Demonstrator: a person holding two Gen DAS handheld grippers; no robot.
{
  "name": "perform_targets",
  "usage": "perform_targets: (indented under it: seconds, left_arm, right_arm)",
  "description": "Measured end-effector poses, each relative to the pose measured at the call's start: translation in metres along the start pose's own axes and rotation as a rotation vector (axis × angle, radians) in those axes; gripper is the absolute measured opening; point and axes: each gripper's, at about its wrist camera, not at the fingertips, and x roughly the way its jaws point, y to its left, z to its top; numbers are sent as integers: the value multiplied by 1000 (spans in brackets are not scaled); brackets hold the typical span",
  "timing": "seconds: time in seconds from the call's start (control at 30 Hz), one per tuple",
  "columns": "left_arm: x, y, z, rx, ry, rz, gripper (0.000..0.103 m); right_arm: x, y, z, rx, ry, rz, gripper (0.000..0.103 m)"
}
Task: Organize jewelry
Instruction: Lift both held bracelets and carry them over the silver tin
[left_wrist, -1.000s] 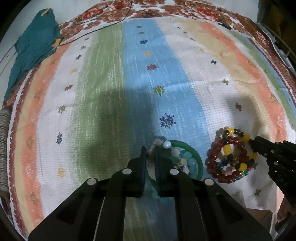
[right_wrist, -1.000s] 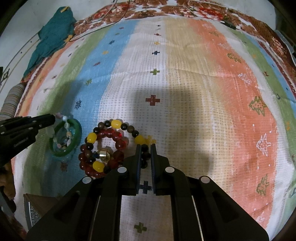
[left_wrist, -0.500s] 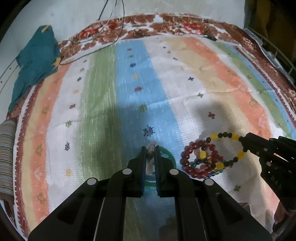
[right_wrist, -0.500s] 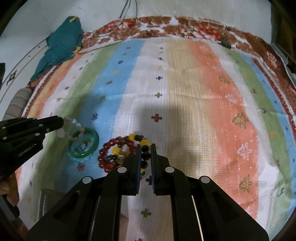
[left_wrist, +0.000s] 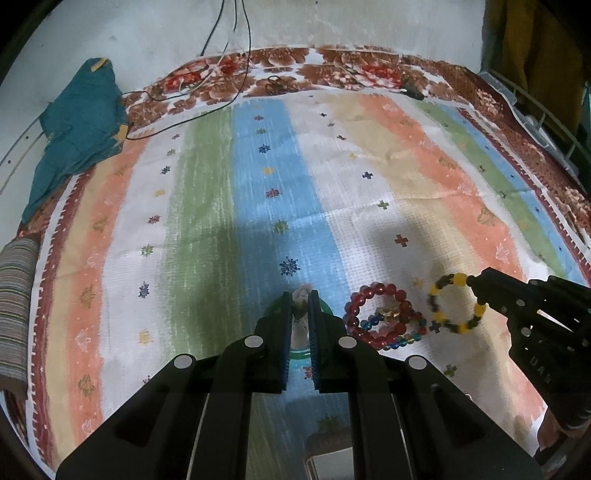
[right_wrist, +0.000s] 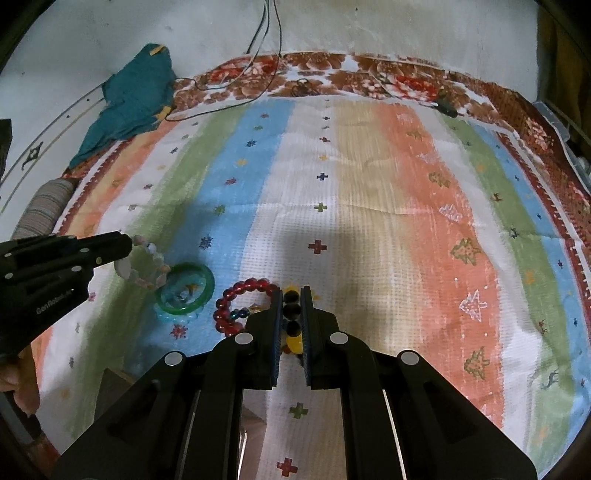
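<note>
The black-and-yellow bracelet (left_wrist: 452, 304) had been lifted clear of the red bead bracelet (left_wrist: 376, 321) in the right gripper (right_wrist: 291, 314) fingers, while a pale bead bracelet (right_wrist: 149, 262) was raised off the green bangle (right_wrist: 184, 293) by the left gripper (left_wrist: 300, 314), separating the pile on the striped cloth (left_wrist: 332, 184).

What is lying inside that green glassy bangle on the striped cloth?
Inside the green glassy bangle only blue-striped cloth and glare show. In the left view, the left gripper covers most of it.
</note>
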Motion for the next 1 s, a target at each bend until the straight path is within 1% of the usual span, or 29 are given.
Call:
perform_targets:
  seconds: [0.2, 0.3, 0.47, 0.63, 1.0]
  left_arm:
    - [-15, 2, 0, -12, -27, -9, 8]
    - [-20, -1, -1, -4, -46, 6, 8]
    - [-30, -3, -4, 1, -68, 9, 8]
    - [-44, -4, -8, -22, -99, -23, 8]
    - [-66, -9, -22, -28, -118, -61, 8]
  right_arm:
    - [-13, 3, -2, -11, -32, -7, 10]
    - [-22, 6, -2, -17, -55, -6, 10]
    - [-33, 7, -4, -17, -90, 3, 10]
    - [-41, 8, -7, -17, -113, 15, 10]
    - [-68, 20, -16, -44, -159, 60, 10]
